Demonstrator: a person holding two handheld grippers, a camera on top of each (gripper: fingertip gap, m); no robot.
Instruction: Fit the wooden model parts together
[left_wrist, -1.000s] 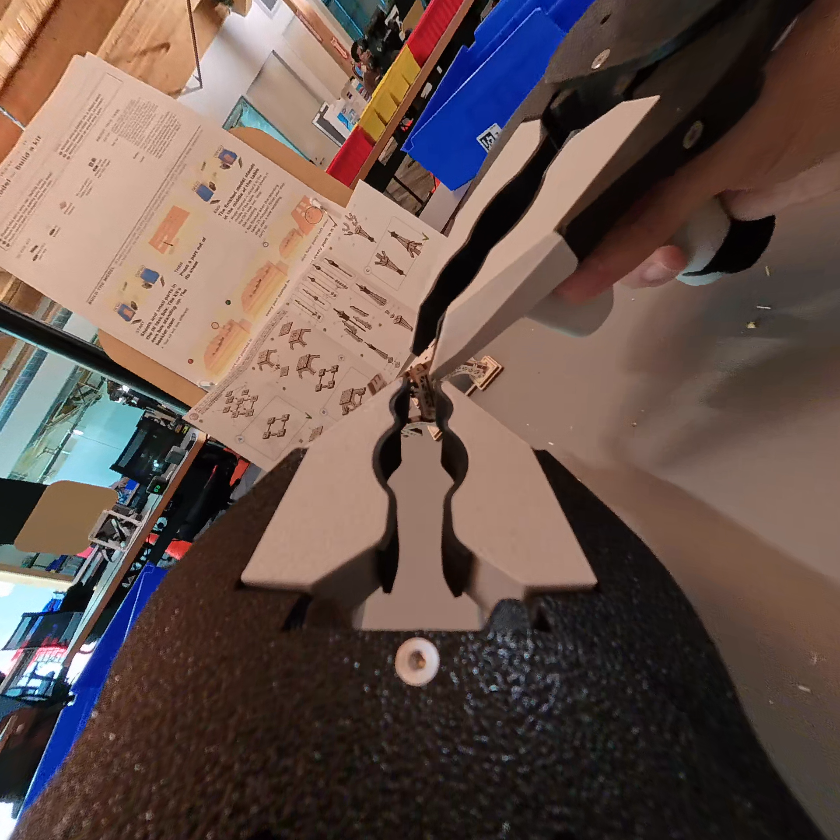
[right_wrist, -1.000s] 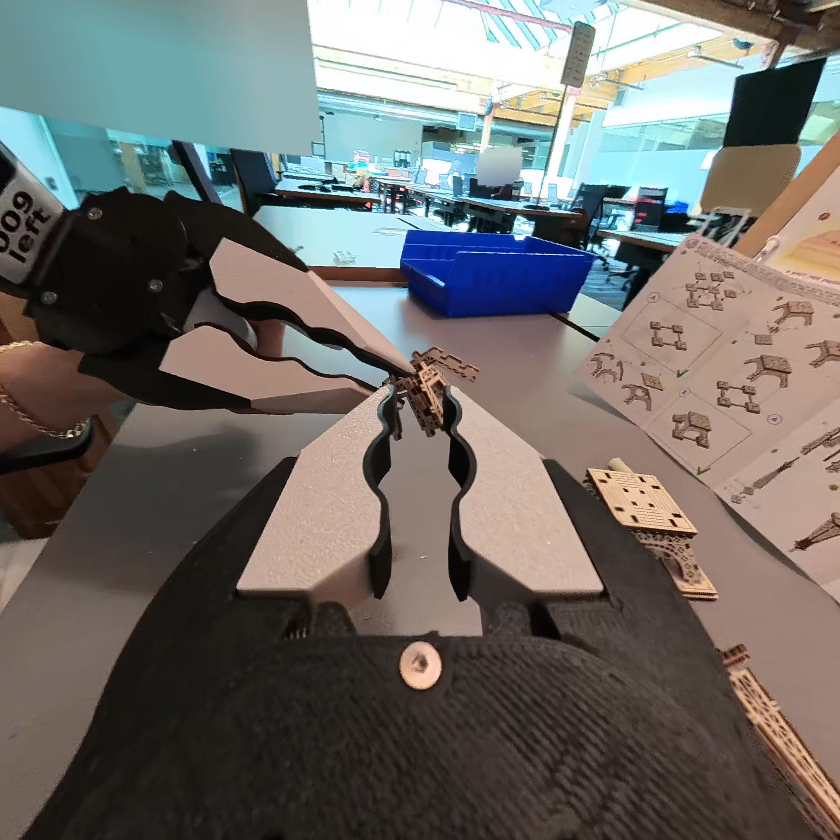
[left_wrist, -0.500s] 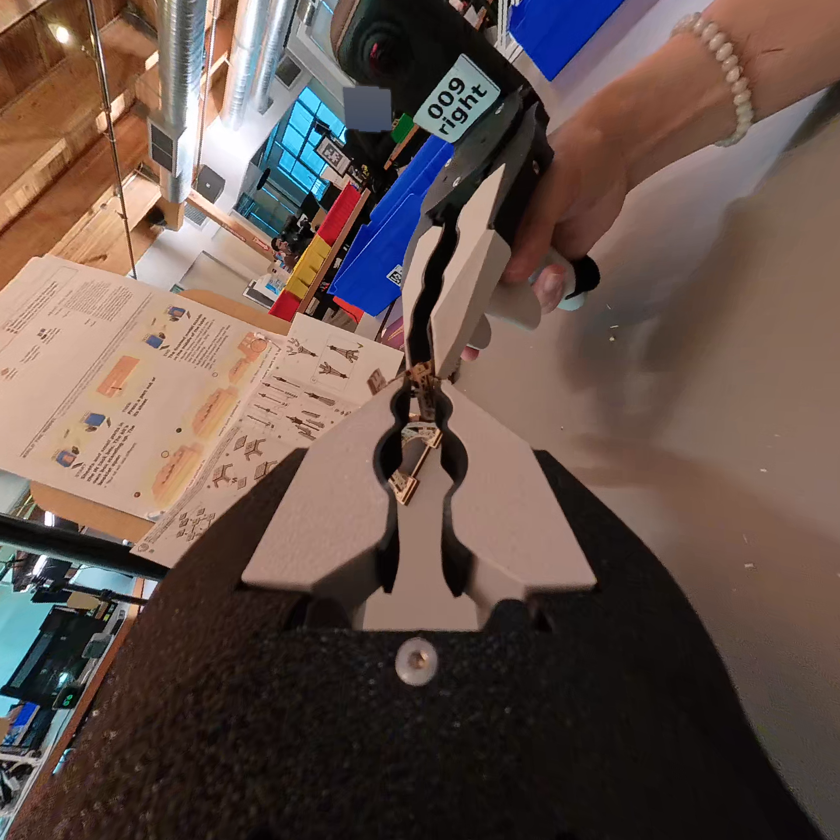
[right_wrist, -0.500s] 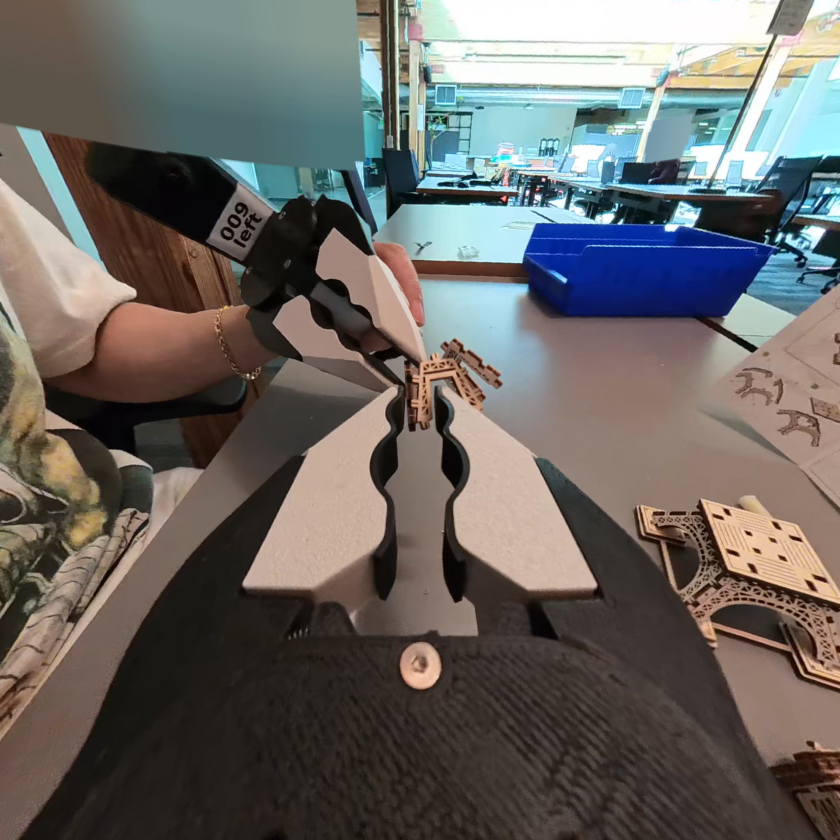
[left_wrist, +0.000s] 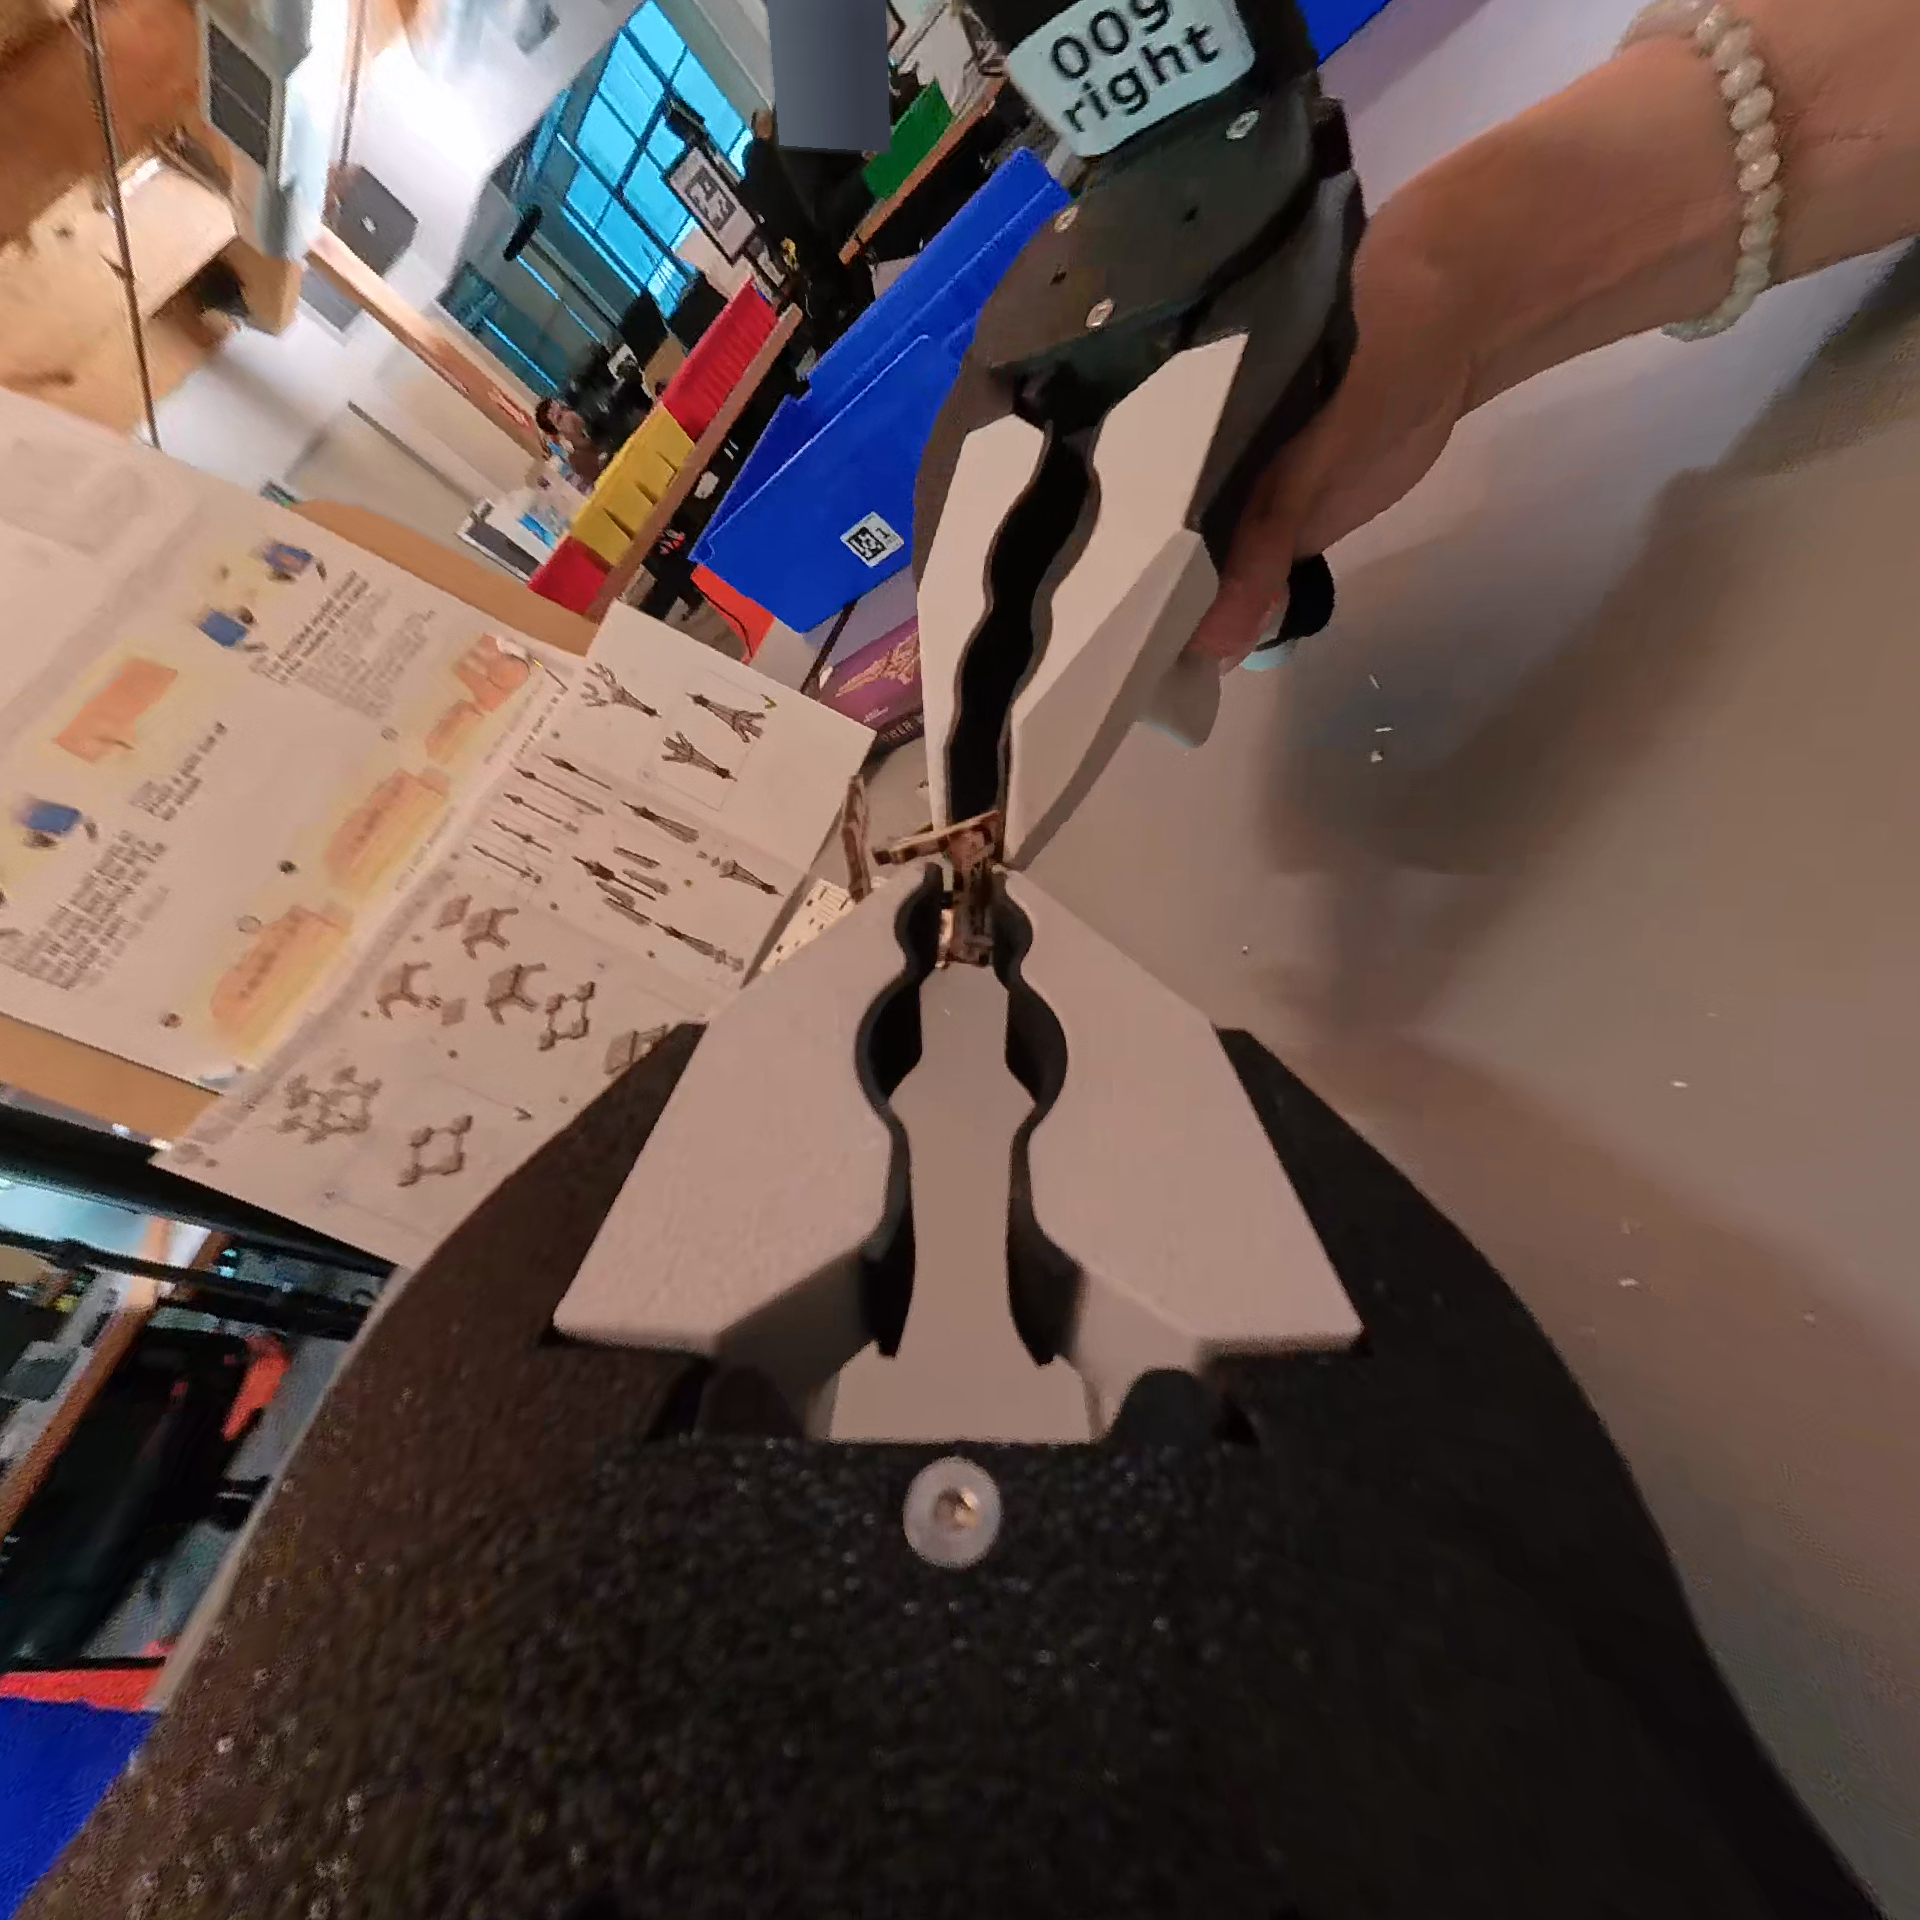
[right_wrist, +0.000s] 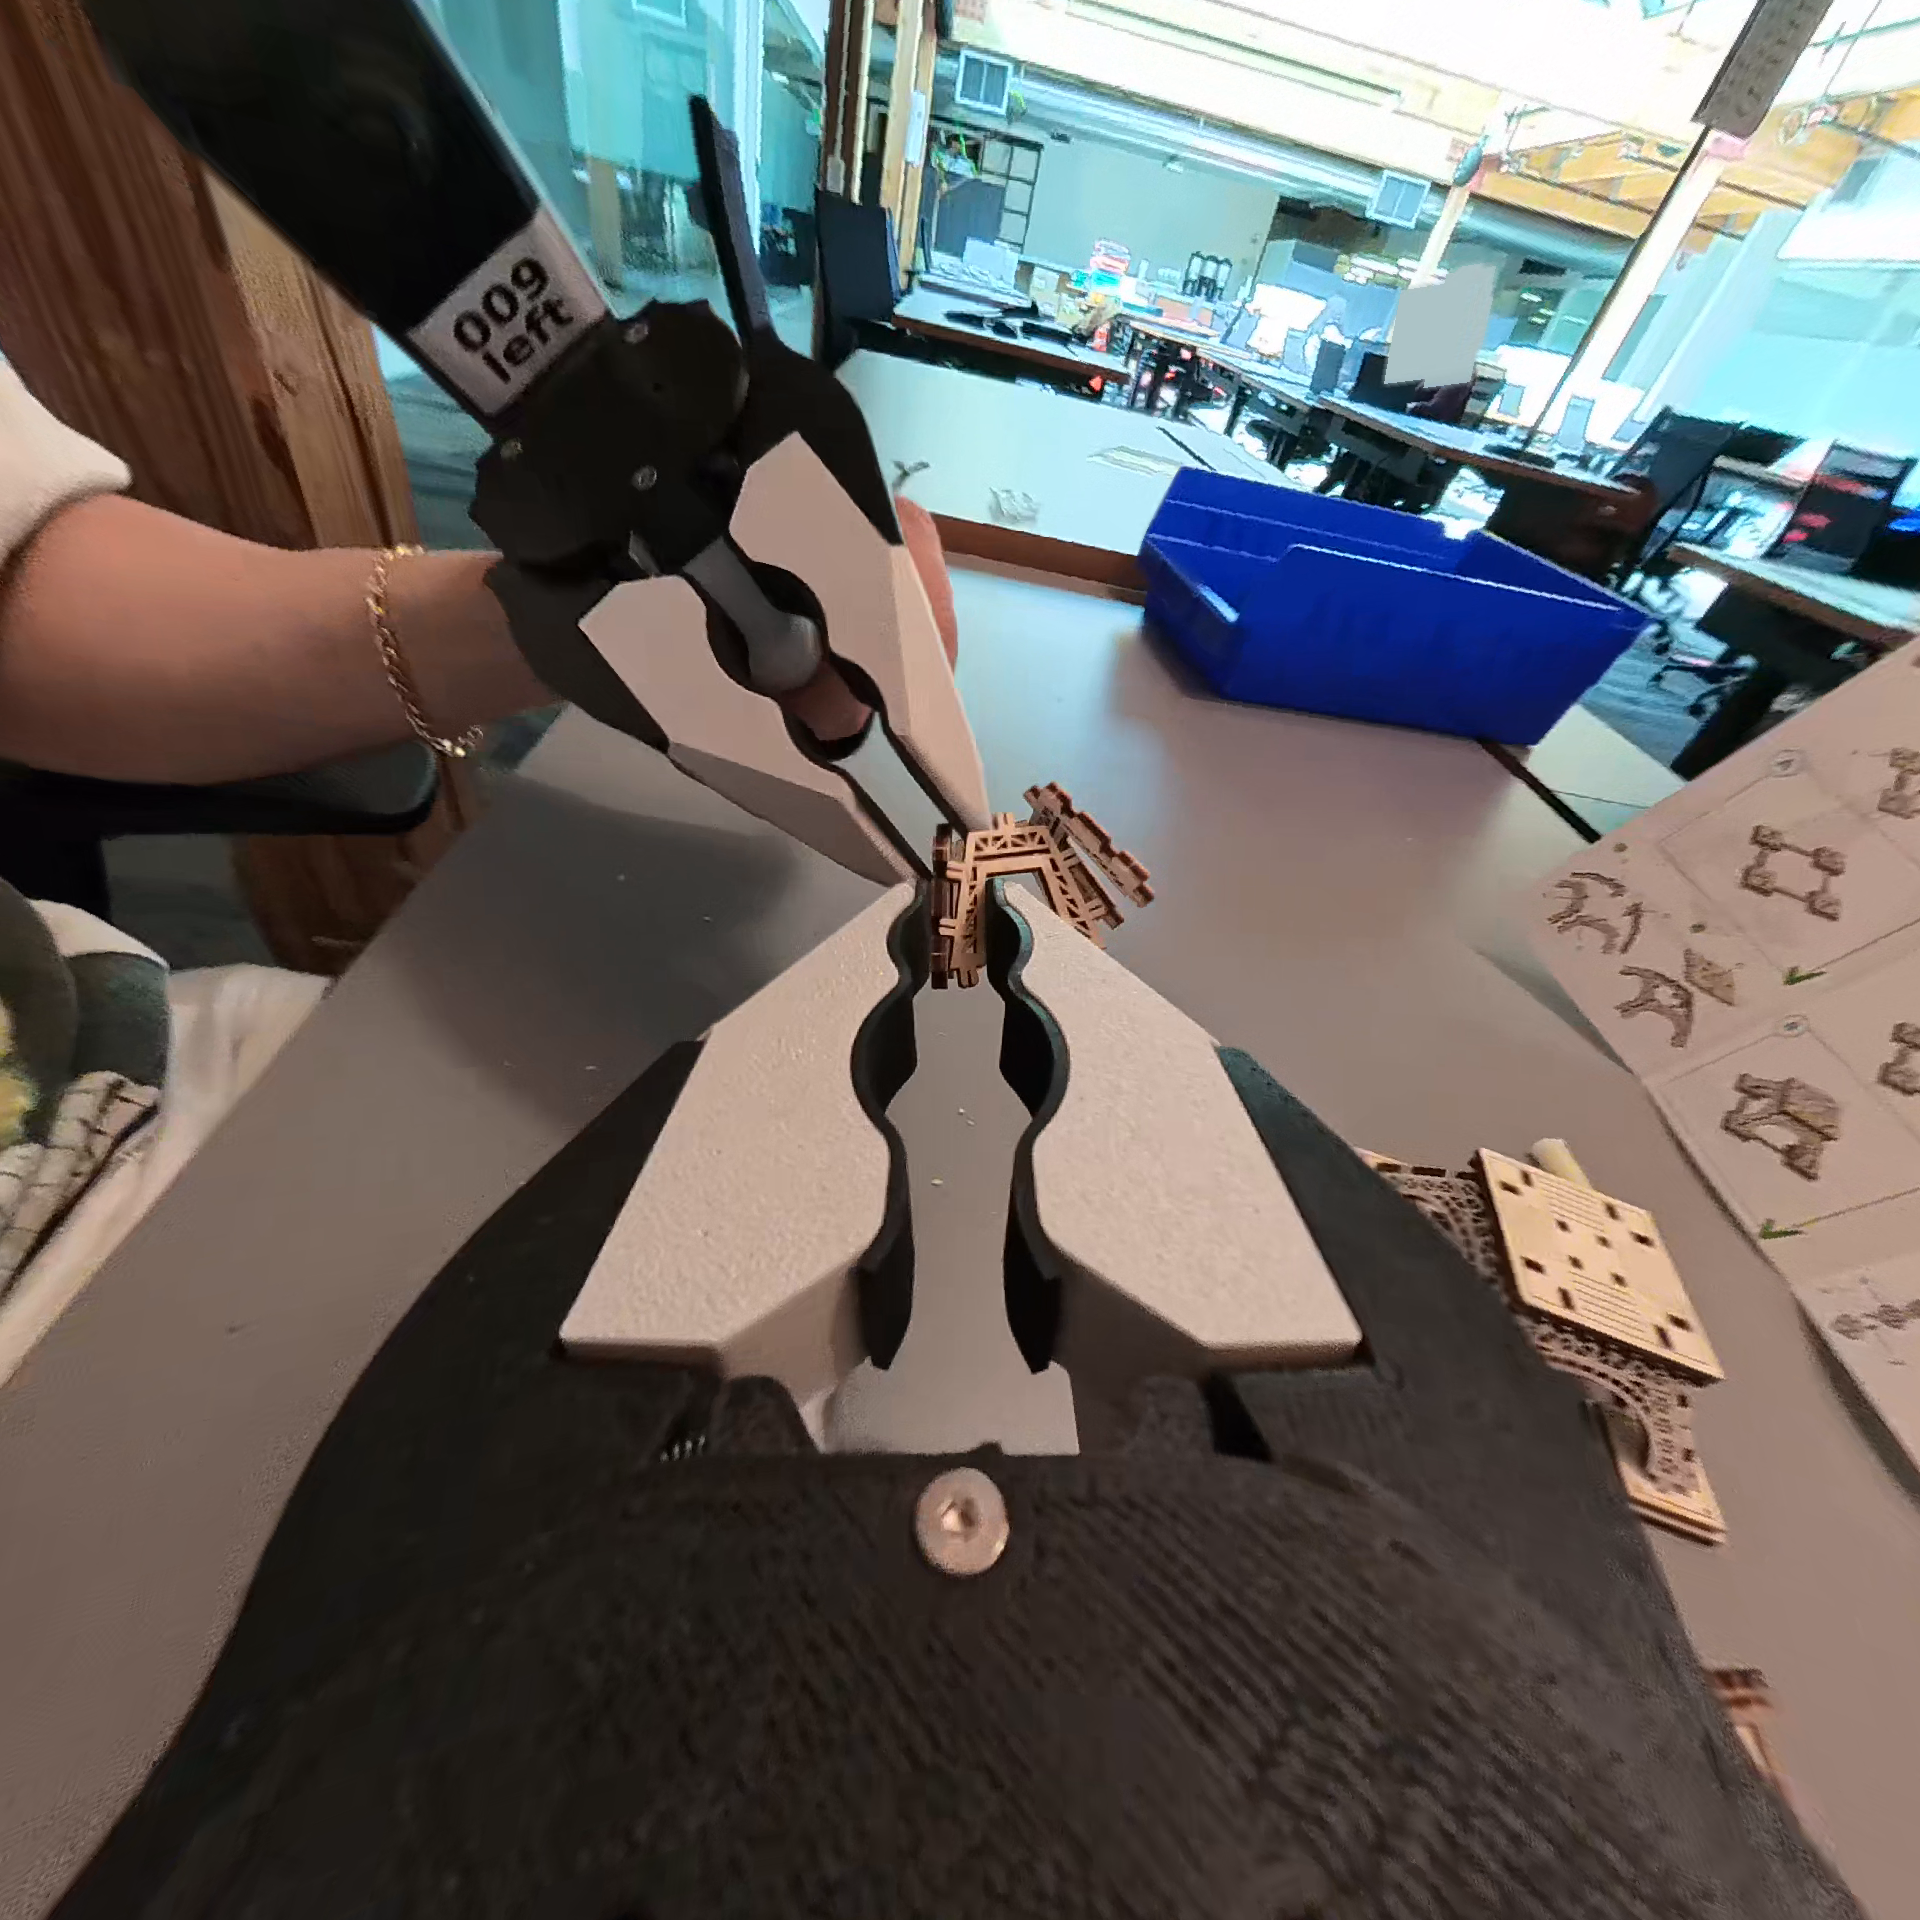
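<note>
Right wrist view only: tower section on table.

Grey-fingered black tool, silver screw

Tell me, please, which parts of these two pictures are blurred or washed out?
Left wrist view: instruction sheets and the far room smear softly, while the wooden model part stays fairly sharp. Right wrist view: the ceiling windows blow out white; the part is crisp.
</note>
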